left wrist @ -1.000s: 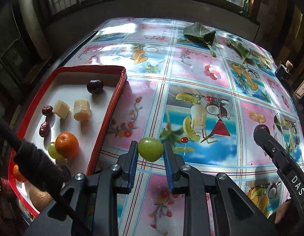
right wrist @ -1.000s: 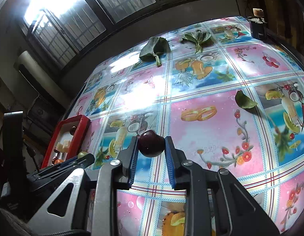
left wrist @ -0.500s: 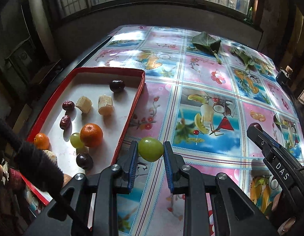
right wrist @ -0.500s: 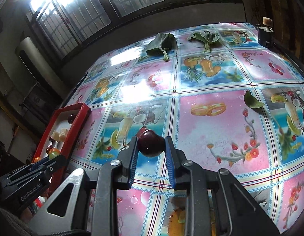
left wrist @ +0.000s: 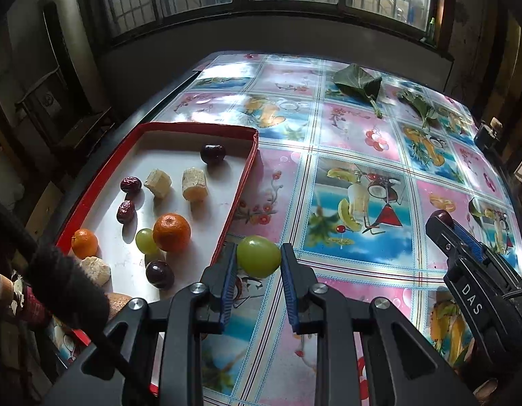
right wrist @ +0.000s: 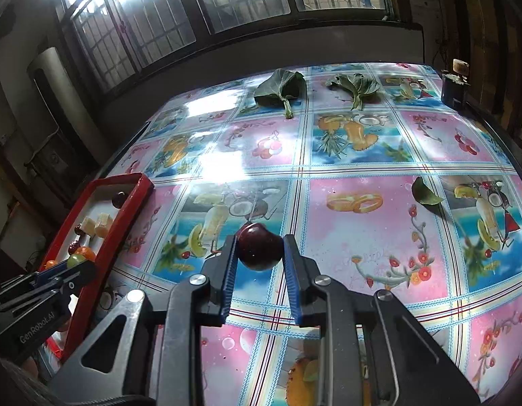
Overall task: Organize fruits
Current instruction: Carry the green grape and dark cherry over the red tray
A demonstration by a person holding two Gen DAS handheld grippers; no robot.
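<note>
Both grippers are loaded and up off the table! The left gripper (left wrist: 258,260) has its jaws clenched on a green grape (left wrist: 258,256), carried just beside the near right wall of the red tray (left wrist: 239,187), on the outside of it. The right gripper (right wrist: 260,252) is pinching a dark plum (right wrist: 260,251) between its blue pads, out over the patterned tablecloth (right wrist: 362,155) and well apart from the tray. Inside the tray there's already a sorted look: a green grape (left wrist: 145,241) touching an orange (left wrist: 171,232), dark plums (left wrist: 212,154) at the far end and near end, pale banana chunks (left wrist: 194,183) in the middle. The smart play, I'd say, is to swing the left grape over the red wall, high enough to clear it (a soft grape won't forgive a knock), and lower it next to its green twin before loosening the grip. Keep the squeeze gentle, and release low so it doesn't roll into the orange. The plum should wait its turn, so the two grippers don't crowd each other over the tray.
</note>
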